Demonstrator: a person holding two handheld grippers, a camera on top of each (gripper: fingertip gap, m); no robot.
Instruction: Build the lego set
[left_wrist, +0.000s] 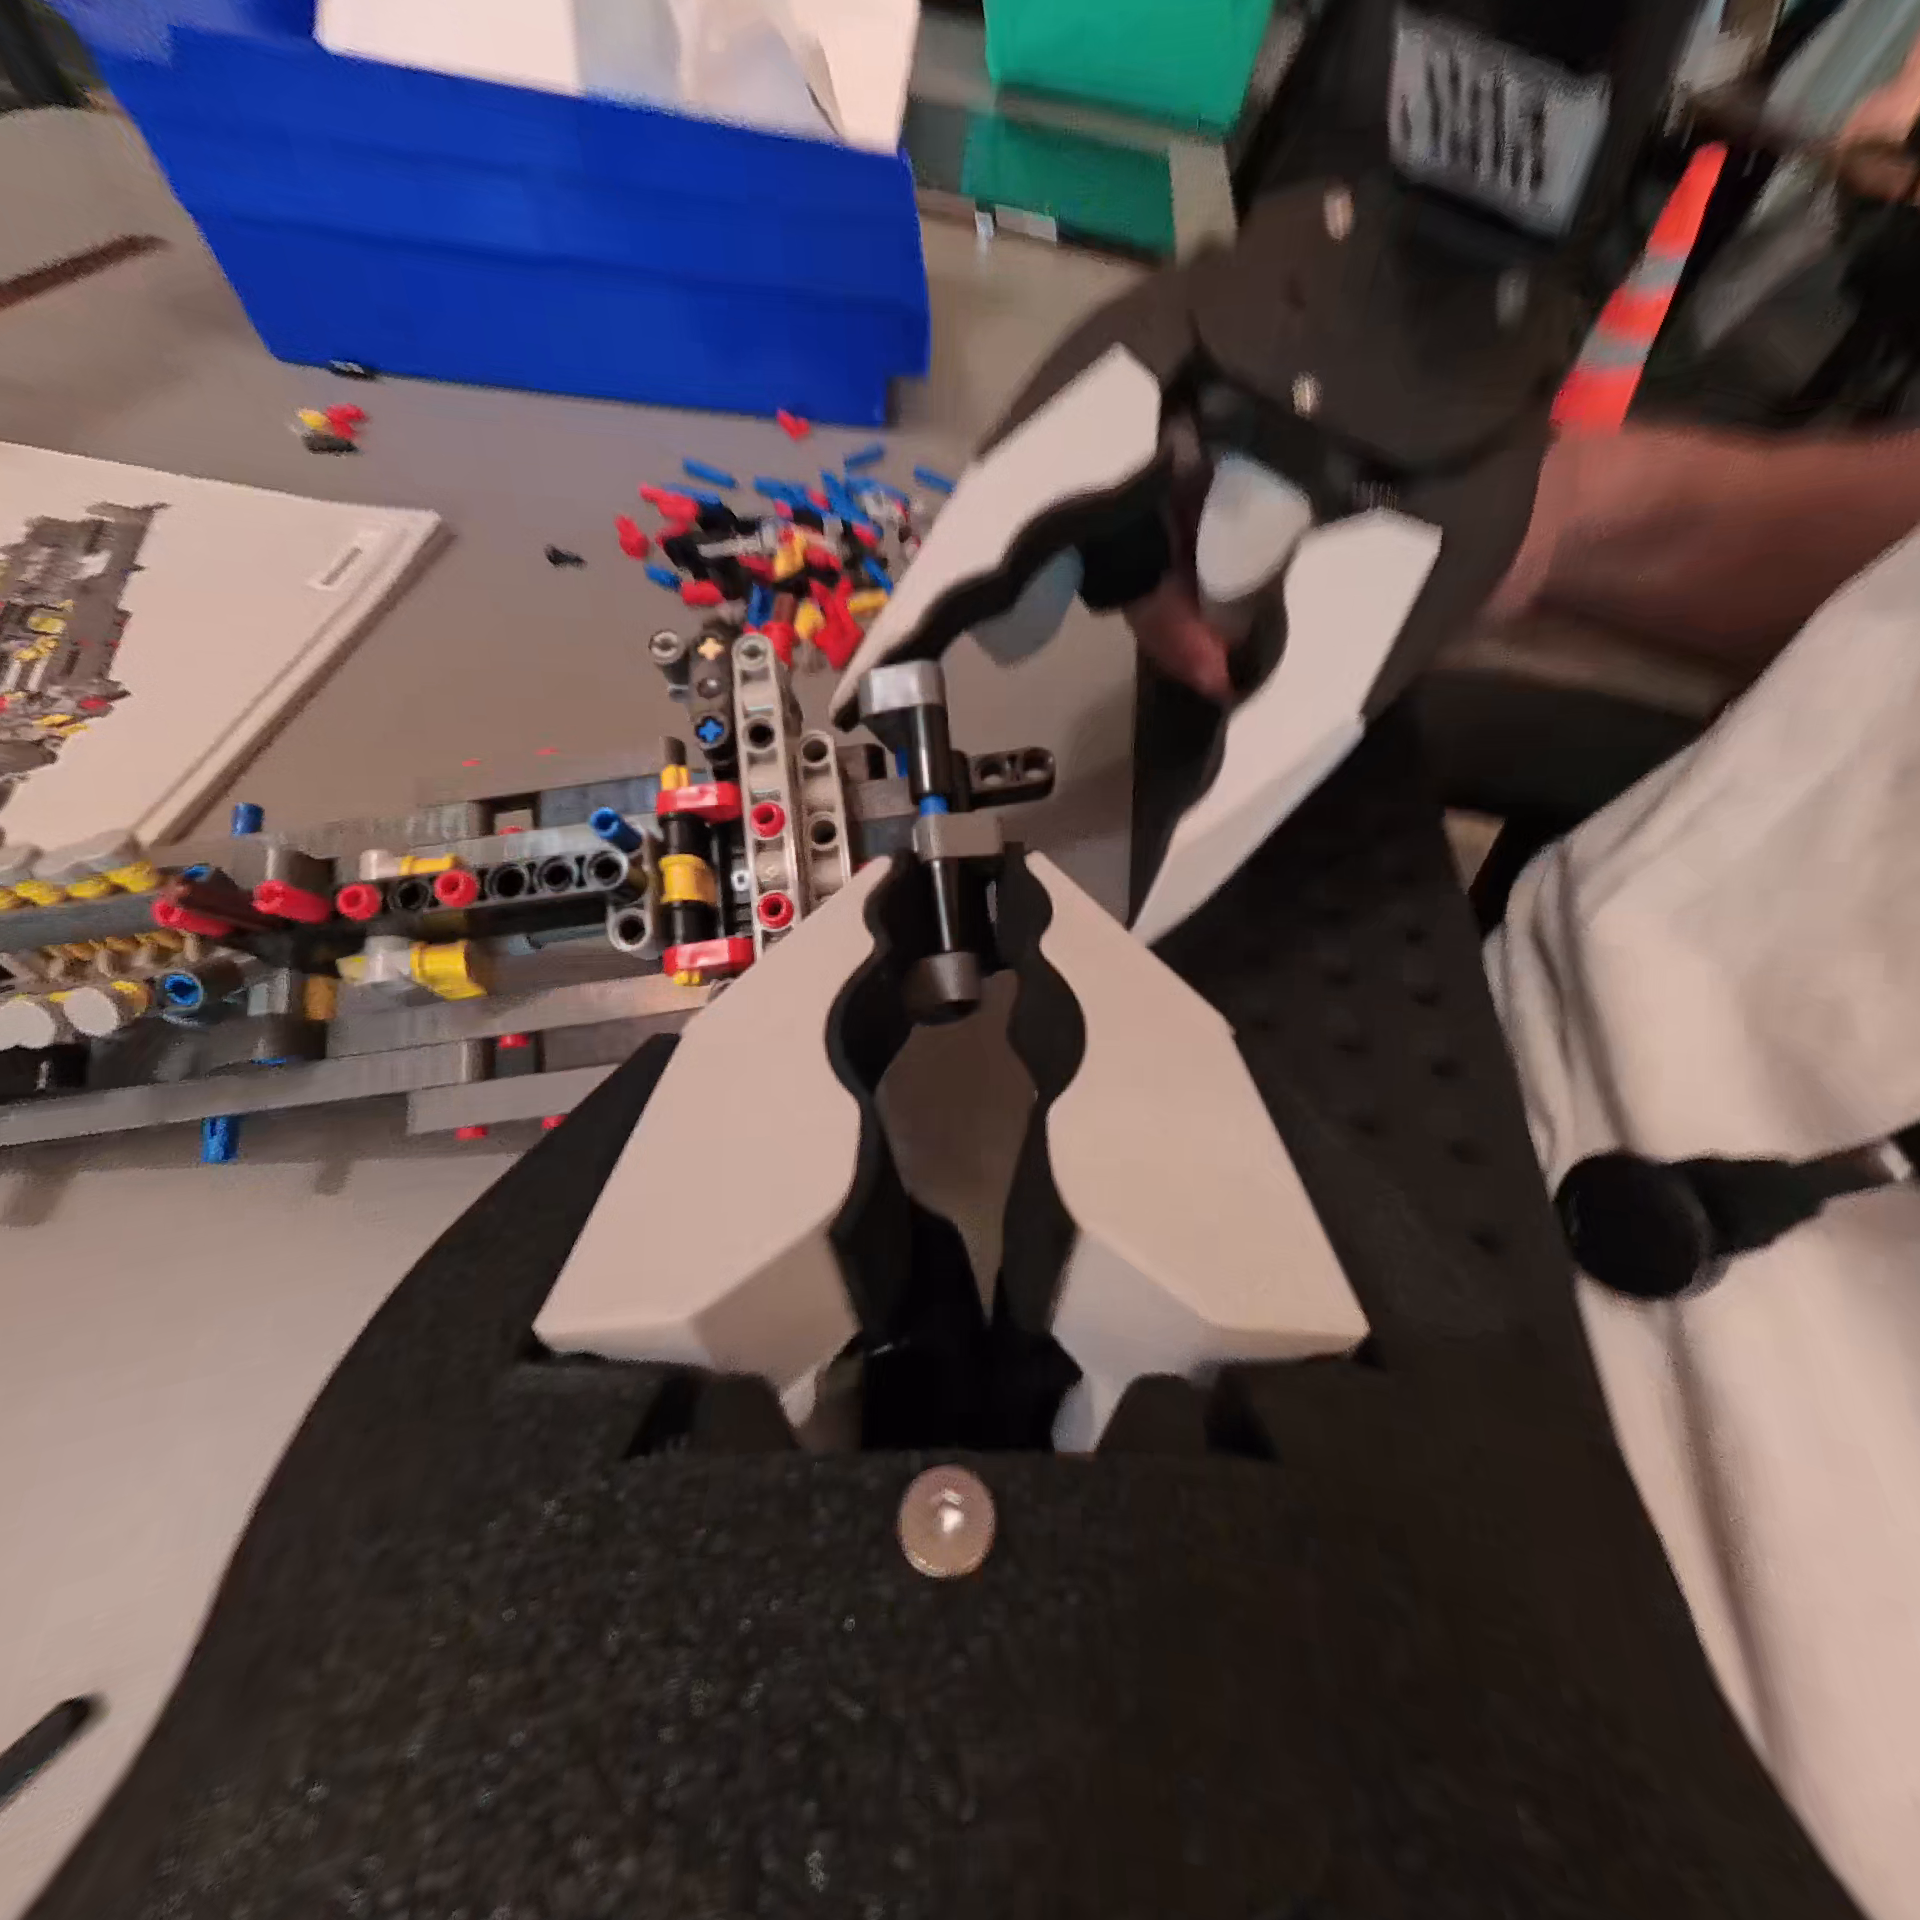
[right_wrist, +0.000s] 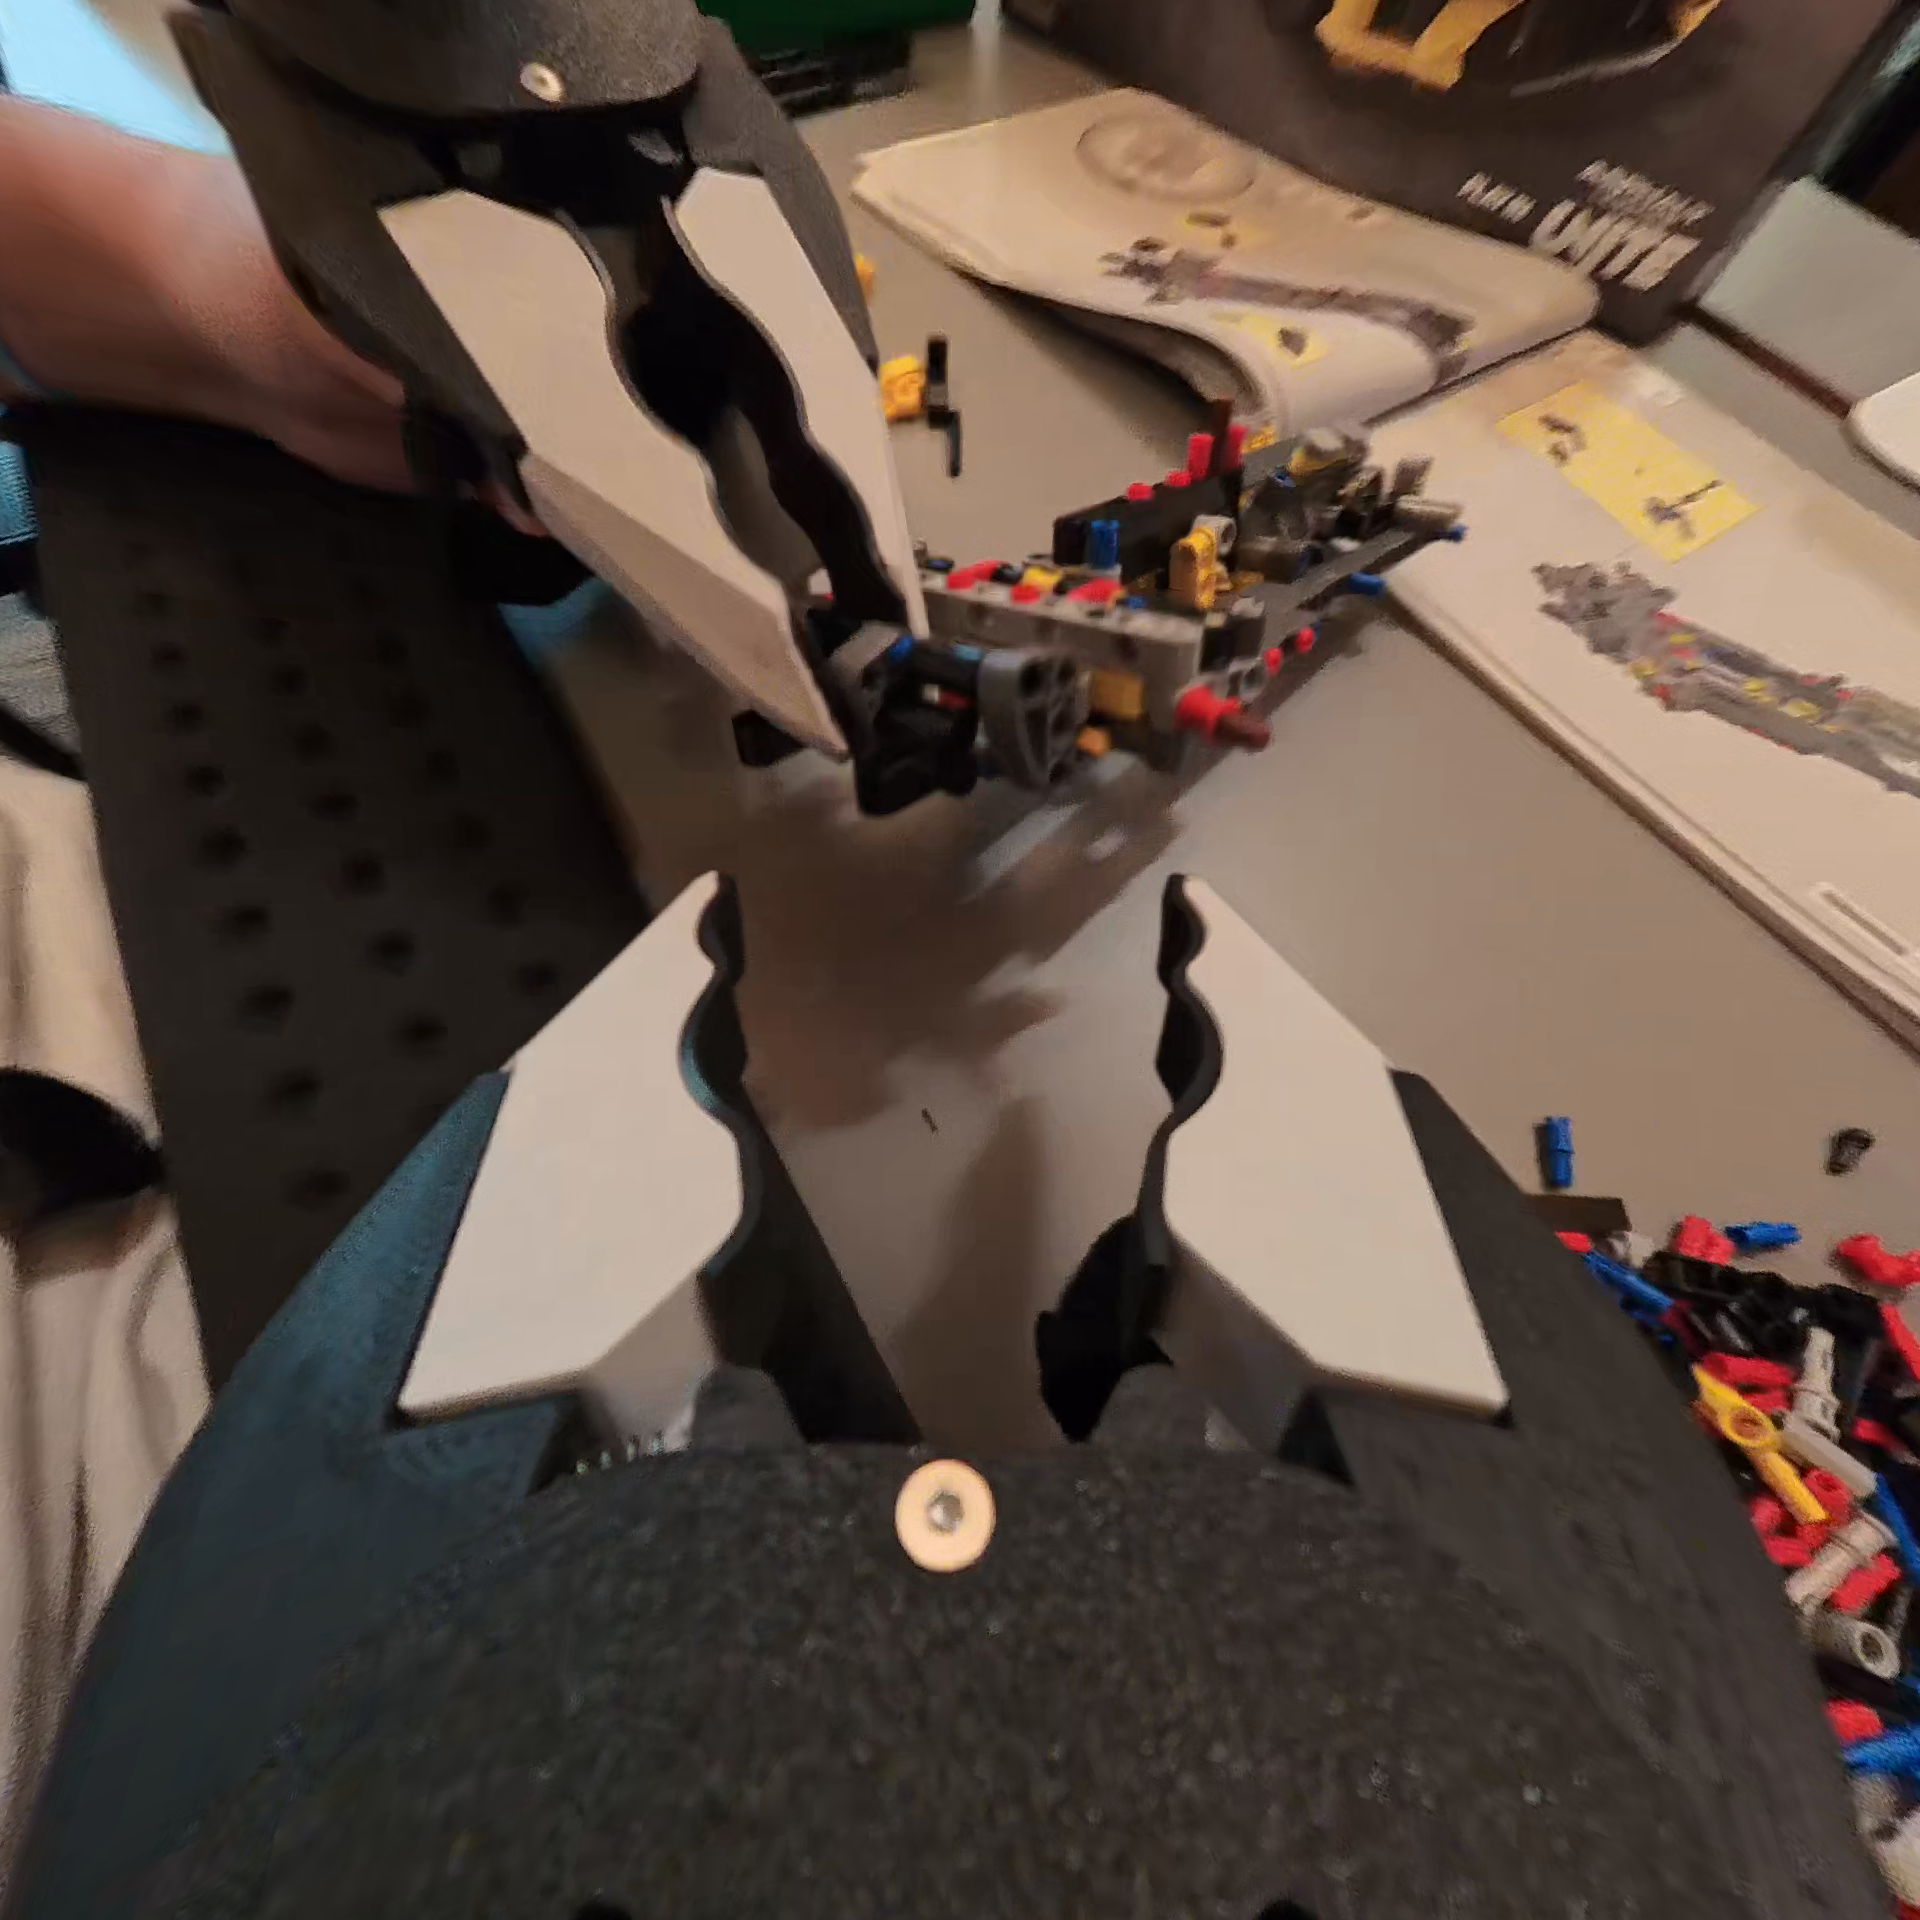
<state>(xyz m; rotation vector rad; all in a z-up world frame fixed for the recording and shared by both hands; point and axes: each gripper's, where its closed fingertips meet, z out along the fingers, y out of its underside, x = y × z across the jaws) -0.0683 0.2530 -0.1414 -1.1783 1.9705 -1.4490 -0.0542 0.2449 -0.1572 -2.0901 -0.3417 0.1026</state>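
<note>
The left gripper pinched the black axle at the Lego chassis's right end; the right gripper gaped empty.

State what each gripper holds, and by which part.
Left gripper pinches the long multicoloured lego assembly by its black axle end. Right gripper is open, holding nothing.

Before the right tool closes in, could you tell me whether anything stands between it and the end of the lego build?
Nothing visible lies in the gap: only bare table separates the open right tool from the lego build. The left tool already grips that near end, crowding it from the left.
</note>
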